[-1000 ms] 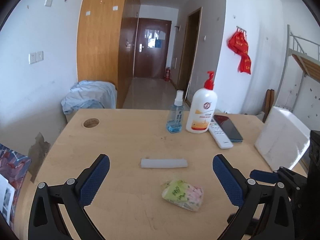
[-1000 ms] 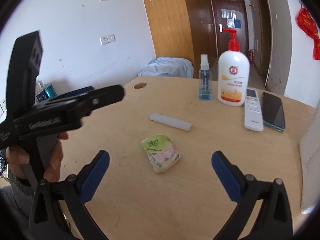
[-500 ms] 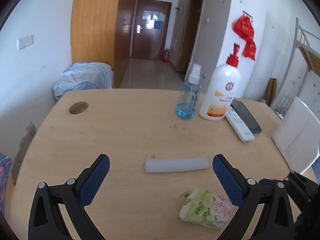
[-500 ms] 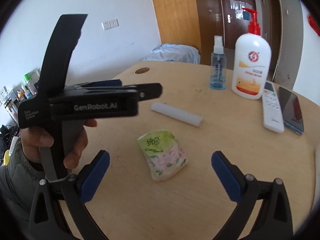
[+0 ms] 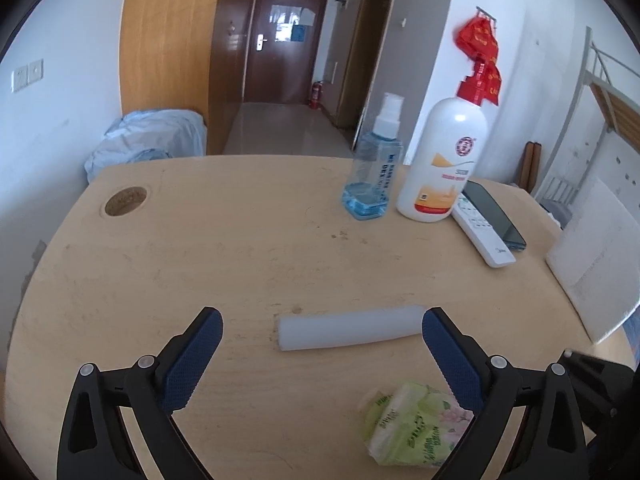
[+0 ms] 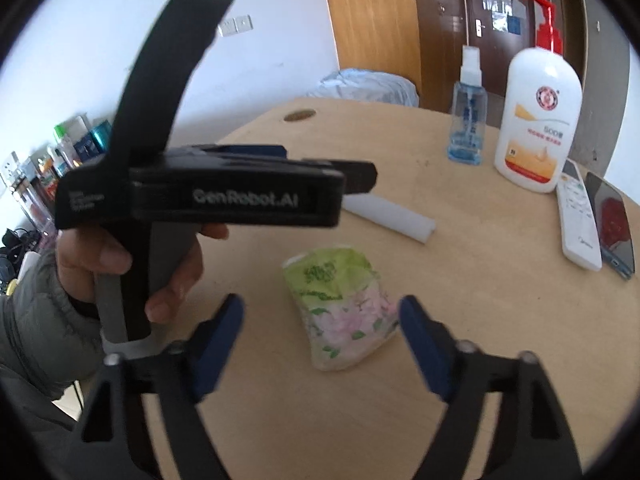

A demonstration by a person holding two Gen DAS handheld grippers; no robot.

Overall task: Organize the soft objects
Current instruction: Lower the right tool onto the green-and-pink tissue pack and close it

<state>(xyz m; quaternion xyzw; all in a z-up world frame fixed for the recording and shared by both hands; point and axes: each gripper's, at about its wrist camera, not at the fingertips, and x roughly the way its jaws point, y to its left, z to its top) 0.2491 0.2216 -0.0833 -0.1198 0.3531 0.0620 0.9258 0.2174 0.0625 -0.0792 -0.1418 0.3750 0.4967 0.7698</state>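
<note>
Right claw (image 6: 320, 330) closing around tissue pack (image 6: 340, 304)

Two bottles (image 5: 442, 160), one tissue pack (image 6: 342, 304), one white tube (image 5: 350, 332), one remote (image 5: 482, 232), one phone (image 5: 494, 214).

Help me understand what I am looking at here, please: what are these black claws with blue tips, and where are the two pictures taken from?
There is no robot. A person holds a two-finger gripper in each hand, each with a camera looking along its fingers. One picture looks along the left gripper, open and empty, towards a white foam strip. The other looks along the right gripper, whose jaws are closing around a green tissue pack without pressing it yet. That view also shows the person's hand holding the left gripper. On the wooden table stand a spray bottle and lotion bottle, beside a remote and phone.
</note>
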